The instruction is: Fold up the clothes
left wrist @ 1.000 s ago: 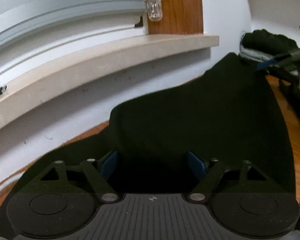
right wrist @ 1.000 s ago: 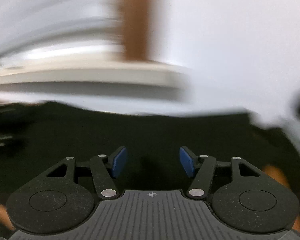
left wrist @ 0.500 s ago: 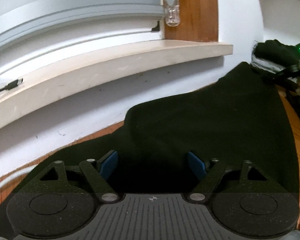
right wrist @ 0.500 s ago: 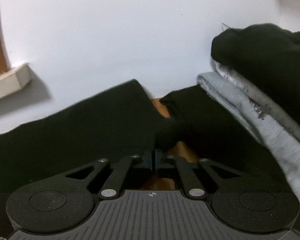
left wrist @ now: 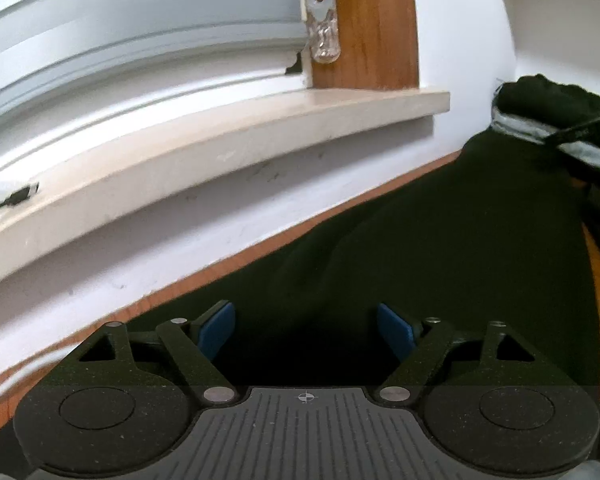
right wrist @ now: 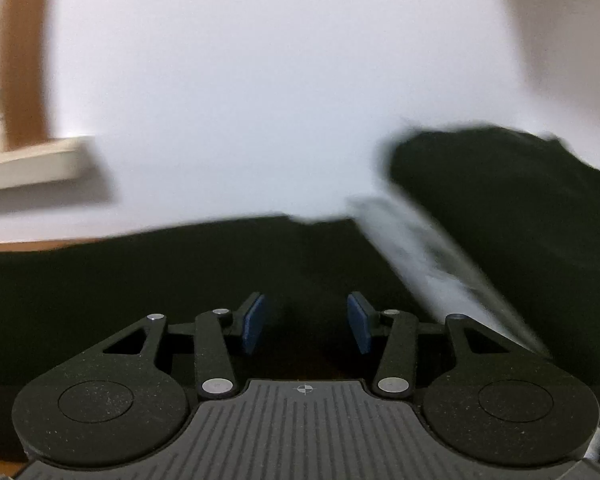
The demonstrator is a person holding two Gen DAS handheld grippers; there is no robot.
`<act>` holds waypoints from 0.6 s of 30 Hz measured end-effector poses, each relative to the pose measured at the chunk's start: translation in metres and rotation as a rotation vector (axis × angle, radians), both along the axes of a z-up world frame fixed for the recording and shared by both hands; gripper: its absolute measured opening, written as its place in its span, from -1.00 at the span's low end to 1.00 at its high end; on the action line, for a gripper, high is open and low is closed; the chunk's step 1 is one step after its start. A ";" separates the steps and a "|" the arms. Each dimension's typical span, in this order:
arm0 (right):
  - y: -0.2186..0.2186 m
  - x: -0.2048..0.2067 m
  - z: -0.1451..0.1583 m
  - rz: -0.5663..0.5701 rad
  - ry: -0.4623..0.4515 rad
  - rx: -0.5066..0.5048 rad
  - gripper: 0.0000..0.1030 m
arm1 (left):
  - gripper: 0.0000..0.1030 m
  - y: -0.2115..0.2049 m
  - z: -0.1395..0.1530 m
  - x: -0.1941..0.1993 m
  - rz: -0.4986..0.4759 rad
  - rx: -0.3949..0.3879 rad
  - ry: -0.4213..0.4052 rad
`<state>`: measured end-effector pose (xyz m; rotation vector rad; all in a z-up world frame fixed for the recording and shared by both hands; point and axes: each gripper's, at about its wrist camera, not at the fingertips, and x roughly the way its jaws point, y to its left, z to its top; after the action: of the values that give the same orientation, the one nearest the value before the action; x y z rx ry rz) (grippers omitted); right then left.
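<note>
Across the wooden counter (left wrist: 598, 280) below the windowsill lies a soft, limp black cloth garment (left wrist: 440, 248), best pinched at an edge, while left tool (left wrist: 306, 330) and right tool (right wrist: 306, 322) gape empty.

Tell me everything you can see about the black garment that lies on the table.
The black garment is plain, dark, soft-looking cloth, spread mostly flat on the wooden table along the white wall. A few low wrinkles show near its middle. Its far end reaches a stack of folded clothes, black on top with grey under it. The left gripper and the right gripper are both open over it, neither clamping the cloth.
</note>
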<state>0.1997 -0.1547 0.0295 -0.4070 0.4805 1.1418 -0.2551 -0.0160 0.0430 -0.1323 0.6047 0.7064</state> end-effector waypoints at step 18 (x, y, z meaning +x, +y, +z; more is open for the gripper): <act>-0.002 -0.009 -0.018 0.115 0.074 -0.088 -0.14 | 0.88 0.017 -0.014 0.047 -0.165 -0.150 -0.107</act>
<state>0.1911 -0.1568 0.0119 -0.4754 0.5792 1.2532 -0.2080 0.0014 0.0295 -0.2546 0.5582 0.4906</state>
